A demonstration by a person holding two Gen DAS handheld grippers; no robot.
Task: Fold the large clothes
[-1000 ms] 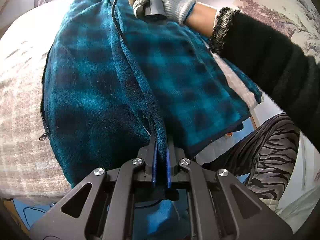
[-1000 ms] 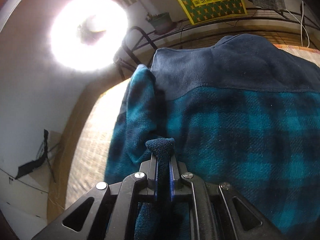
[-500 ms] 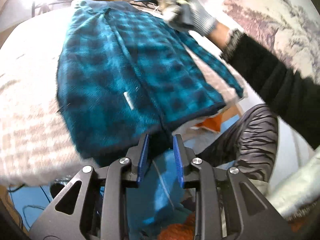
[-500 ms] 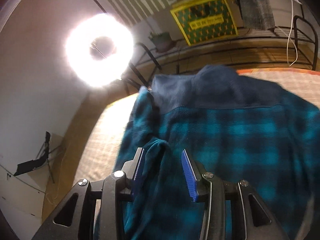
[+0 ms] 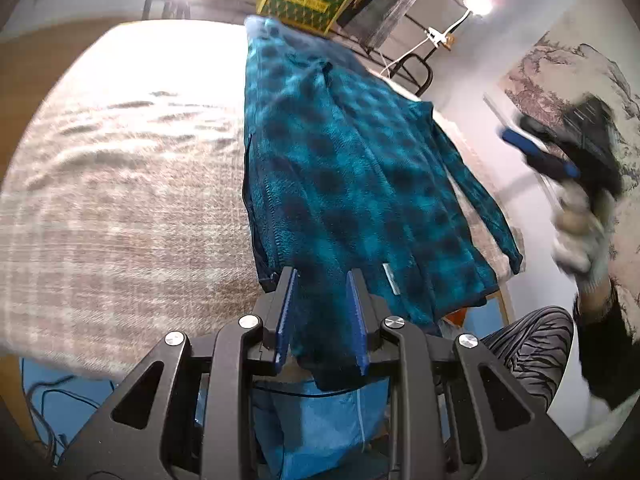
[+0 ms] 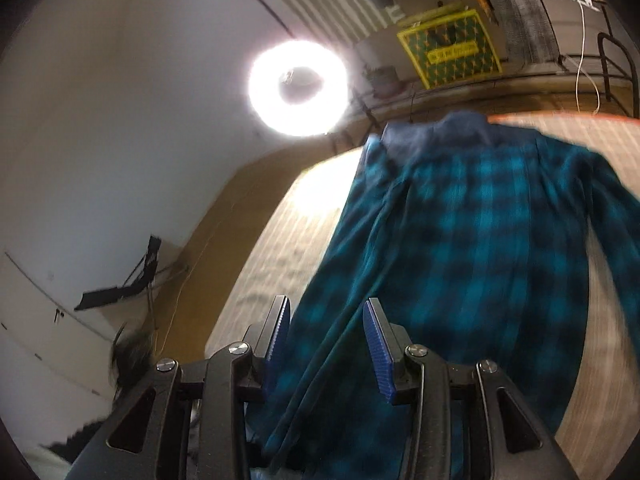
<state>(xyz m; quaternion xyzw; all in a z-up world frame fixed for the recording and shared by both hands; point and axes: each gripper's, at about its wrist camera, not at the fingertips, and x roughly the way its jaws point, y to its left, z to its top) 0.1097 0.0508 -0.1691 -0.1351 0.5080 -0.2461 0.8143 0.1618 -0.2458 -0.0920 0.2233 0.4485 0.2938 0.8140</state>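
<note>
both grippers, left gripper (image 5: 320, 316) and right gripper (image 6: 326, 344), stand spread and pinch nothing; i let go because the plaid fleece jacket (image 5: 352, 184) lies folded lengthwise on the bed (image 5: 120, 200).

A home bedroom doubling as a recording set: a bed (image 5: 120, 200) under a checked woven cover, a landscape painting (image 5: 560, 80) on the wall, a metal rack (image 6: 580, 68) holding a green-and-yellow box (image 6: 450, 46), and a glowing ring light (image 6: 298, 88) on a stand.
</note>
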